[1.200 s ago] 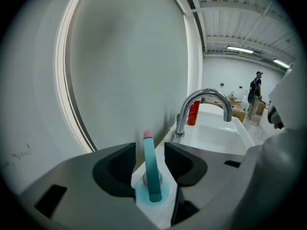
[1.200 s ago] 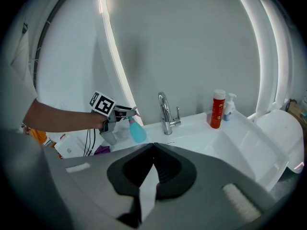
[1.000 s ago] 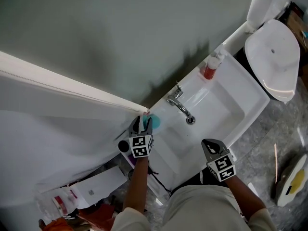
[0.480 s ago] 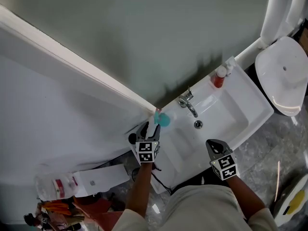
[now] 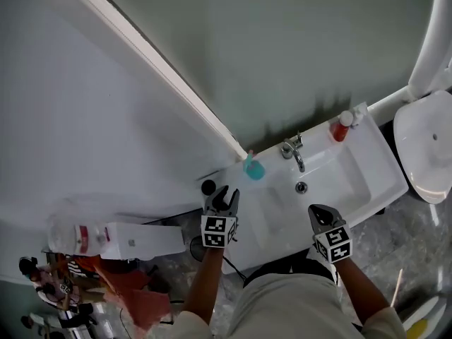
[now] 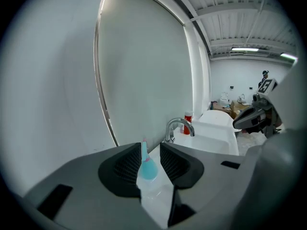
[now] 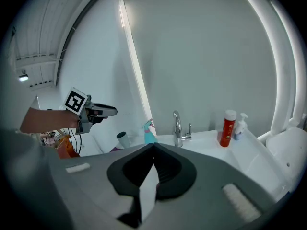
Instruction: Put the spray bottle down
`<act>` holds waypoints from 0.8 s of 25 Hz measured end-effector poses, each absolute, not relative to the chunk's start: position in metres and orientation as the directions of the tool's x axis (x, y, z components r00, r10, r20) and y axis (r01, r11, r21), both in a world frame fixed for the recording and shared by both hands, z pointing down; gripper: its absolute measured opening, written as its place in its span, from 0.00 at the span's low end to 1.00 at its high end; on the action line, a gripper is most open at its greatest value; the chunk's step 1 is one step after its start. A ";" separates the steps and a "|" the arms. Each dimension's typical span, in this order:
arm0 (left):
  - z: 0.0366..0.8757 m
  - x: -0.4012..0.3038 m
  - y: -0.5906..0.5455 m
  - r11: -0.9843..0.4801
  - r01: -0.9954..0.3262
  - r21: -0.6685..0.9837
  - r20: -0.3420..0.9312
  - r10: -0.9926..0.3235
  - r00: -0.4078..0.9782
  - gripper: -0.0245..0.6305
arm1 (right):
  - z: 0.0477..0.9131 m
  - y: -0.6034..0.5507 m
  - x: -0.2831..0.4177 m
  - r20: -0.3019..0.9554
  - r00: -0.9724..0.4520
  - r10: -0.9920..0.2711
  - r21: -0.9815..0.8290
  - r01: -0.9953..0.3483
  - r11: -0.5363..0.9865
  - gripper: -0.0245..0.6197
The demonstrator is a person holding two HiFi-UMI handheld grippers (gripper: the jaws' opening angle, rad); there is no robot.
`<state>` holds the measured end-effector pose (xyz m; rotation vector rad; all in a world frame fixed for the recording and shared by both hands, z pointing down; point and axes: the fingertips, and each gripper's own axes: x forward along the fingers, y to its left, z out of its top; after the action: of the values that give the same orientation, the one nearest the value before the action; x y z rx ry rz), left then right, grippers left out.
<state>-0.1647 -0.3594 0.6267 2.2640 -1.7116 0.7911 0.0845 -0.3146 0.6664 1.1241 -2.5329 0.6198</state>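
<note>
The teal spray bottle (image 5: 253, 168) stands upright on the back left corner of the white sink (image 5: 353, 182), next to the wall. My left gripper (image 5: 222, 195) hovers short of it, off the sink's left end. Its jaws are closing with nothing between them. In the left gripper view the bottle (image 6: 147, 169) shows through the gap of that gripper (image 6: 149, 155), well beyond the pads. My right gripper (image 5: 317, 212) hangs at the sink's front edge, shut and empty. From the right gripper view, past its own jaws (image 7: 152, 150), I see the bottle (image 7: 149, 133) and the left gripper (image 7: 103, 111).
A chrome faucet (image 5: 293, 150) rises at the back of the sink. A red bottle (image 5: 342, 128) and a small pump bottle (image 7: 240, 121) stand at its back right corner. A toilet (image 5: 431, 147) is on the right. A dark cup (image 5: 207, 186) and a white box (image 5: 141, 239) lie left.
My left gripper has drawn back and up from the spray bottle, which stays standing on the sink corner, and its jaws have narrowed. The right gripper rose slightly.
</note>
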 end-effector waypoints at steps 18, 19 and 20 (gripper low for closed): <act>0.590 -0.217 -0.216 -0.140 -0.988 -0.061 0.451 -0.887 0.097 0.08 | 0.621 -0.276 0.020 0.392 -0.711 -0.584 -0.174 -0.681 0.712 0.05; 0.587 -0.217 -0.210 -0.141 -0.989 -0.050 0.440 -0.892 0.105 0.08 | 0.615 -0.271 0.017 0.388 -0.709 -0.589 -0.163 -0.682 0.713 0.05; 0.585 -0.216 -0.204 -0.144 -0.989 -0.039 0.430 -0.895 0.114 0.07 | 0.608 -0.265 0.014 0.381 -0.707 -0.596 -0.153 -0.684 0.713 0.05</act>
<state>-0.2163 -0.2036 0.5845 2.1351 -1.8626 0.5216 0.0140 -0.2649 0.6084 1.0048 -2.6162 0.4105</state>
